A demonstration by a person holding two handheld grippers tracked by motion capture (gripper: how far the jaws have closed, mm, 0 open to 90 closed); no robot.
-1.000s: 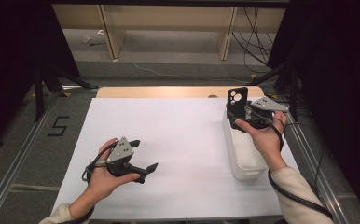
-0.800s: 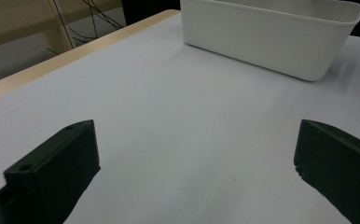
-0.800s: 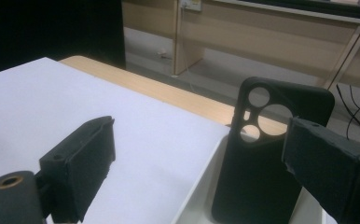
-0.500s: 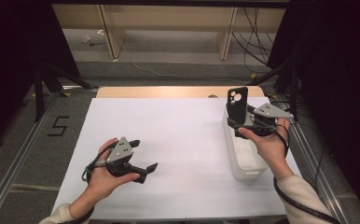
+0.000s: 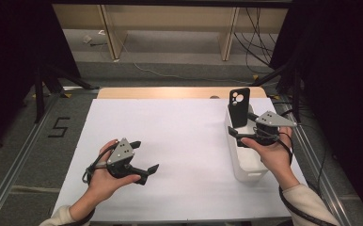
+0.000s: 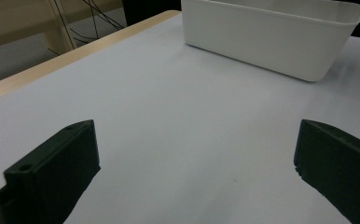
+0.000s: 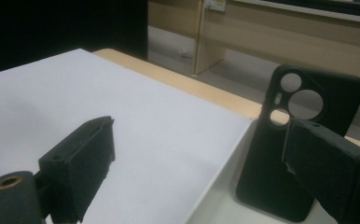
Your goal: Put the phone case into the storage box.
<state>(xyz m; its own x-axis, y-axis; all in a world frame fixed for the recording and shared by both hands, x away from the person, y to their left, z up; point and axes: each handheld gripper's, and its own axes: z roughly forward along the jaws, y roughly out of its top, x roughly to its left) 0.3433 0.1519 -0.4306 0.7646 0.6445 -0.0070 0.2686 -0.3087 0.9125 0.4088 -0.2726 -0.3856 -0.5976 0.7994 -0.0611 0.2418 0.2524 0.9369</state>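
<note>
Right gripper has eased off the phone case, jaws now spread; case stands upright in the white bin's far end. I'd withdraw straight, avoiding a nudge. Left gripper idle, open.

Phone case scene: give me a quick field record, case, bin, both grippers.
phone case: black, upright, standing in the far end of the bin, camera cutouts at top
bin: white, long, on the table's right side
right gripper: open, over the bin, jaws apart beside the case, not clamping it
left gripper: open, low over the bare white table, holding nothing
</note>
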